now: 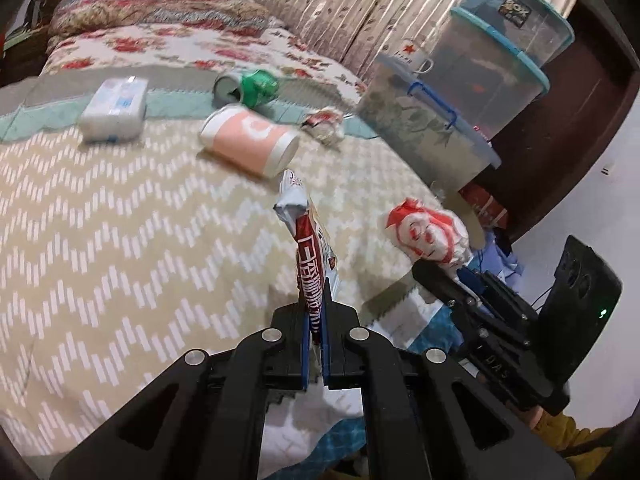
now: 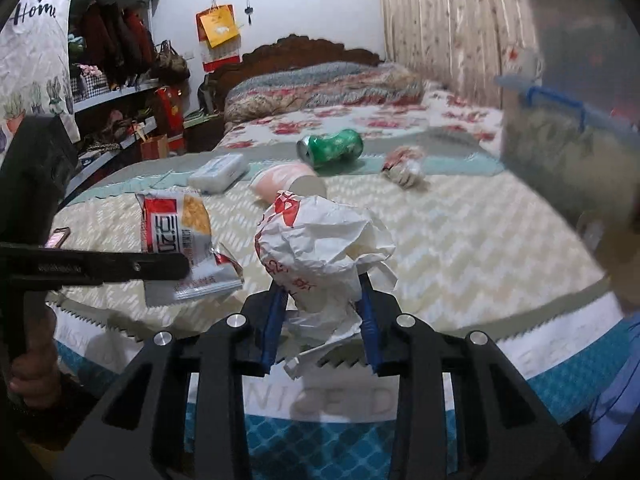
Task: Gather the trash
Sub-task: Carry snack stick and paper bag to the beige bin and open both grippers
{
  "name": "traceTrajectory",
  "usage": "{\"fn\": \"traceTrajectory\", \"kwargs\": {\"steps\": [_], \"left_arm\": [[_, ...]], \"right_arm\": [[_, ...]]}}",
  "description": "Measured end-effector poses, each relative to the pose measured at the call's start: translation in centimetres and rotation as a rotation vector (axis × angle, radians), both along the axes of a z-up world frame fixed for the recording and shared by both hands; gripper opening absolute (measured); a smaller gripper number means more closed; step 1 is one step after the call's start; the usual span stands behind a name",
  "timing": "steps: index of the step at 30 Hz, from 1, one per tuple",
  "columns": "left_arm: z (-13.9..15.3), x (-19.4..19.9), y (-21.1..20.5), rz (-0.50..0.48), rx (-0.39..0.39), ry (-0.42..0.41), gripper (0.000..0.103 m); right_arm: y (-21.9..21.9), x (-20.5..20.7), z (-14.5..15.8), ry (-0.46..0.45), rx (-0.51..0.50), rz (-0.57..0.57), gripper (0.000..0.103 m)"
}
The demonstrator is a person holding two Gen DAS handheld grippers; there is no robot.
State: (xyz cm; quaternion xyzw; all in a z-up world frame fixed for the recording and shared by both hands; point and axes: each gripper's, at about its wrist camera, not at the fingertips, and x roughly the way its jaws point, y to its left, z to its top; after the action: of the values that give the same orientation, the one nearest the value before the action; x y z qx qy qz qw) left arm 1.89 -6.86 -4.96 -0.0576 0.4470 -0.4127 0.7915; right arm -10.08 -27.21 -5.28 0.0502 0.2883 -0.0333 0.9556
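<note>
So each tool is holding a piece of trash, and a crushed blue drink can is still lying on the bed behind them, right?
Nearly. The crushed can on the bed is green, not blue; the right wrist view shows it clearly. The left tool does hold a snack wrapper, the right tool a crumpled paper.

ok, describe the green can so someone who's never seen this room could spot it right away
Start at the bed with the cream zigzag cover and look toward its far side, where a teal band crosses the cover. The green can lies on its side there, just behind a pink-and-white cup that is also tipped over. It is the only green, dented metal thing among white and red wrappers.
</note>
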Motion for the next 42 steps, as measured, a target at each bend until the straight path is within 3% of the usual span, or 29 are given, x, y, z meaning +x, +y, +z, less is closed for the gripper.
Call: {"fn": "traceTrajectory", "kwargs": {"steps": [2,4,9,14,21,27,28,29,30,31,33,34,36,42], "left_arm": [[-0.1,0.2,-0.9,-0.012,0.015,0.002,0.004],[-0.3,0.4,-2.0,-0.026,0.031,0.017,0.004],[0.5,0.4,-4.4,-0.074,0.042,0.003,0.004],[2.2,0.9,-9.6,-0.162,0.031,-0.007,0.004],[5.0,0.5,-23.6,-0.381,0.044,-0.055,0.004],[5.0,-0.2,-37.0,-0.535,0.066,-0.047,0.004],[4.9,-0.5,-39.4,-0.55,0.076,-0.059,0.006],[4.7,-0.6,-41.7,-0.563,0.085,-0.068,0.025],[4.2,-0.8,-44.3,-0.576,0.107,-0.075,0.038],[3.8,-0.9,-45.7,-0.565,0.129,-0.088,0.07],[2.7,-0.9,-48.3,-0.526,0.191,-0.113,0.066],[2.4,-0.8,-48.7,-0.527,0.202,-0.1,0.06],[2.1,-0.1,-47.9,-0.513,0.192,-0.059,0.059],[3.9,1.1,-39.1,-0.46,0.106,-0.065,0.06]], "right_arm": [[-0.6,0.5,-0.9,0.042,0.004,-0.012,0.036],[-1.9,0.6,-1.8,0.077,0.074,-0.033,0.036],[-4.6,-0.9,-0.8,0.012,0.101,-0.09,0.036],[-8.5,-1.7,-1.2,-0.006,0.134,-0.167,0.036],[-18.8,-6.4,0.2,-0.109,0.169,-0.43,0.036],[-28.2,-10.0,0.7,-0.133,0.182,-0.655,0.036],[-29.7,-10.1,0.6,-0.13,0.185,-0.679,0.037],[-30.7,-10.1,0.5,-0.128,0.188,-0.689,0.042],[-32.0,-9.8,0.2,-0.12,0.19,-0.701,0.056],[-33.2,-9.4,-0.2,-0.099,0.191,-0.715,0.064],[-34.3,-9.0,-0.4,-0.094,0.178,-0.756,0.069],[-34.5,-9.2,-0.3,-0.102,0.178,-0.768,0.069],[-34.3,-10.0,-0.2,-0.135,0.18,-0.789,0.069],[-32.1,-11.2,0.7,-0.227,0.252,-0.78,0.069]]}}
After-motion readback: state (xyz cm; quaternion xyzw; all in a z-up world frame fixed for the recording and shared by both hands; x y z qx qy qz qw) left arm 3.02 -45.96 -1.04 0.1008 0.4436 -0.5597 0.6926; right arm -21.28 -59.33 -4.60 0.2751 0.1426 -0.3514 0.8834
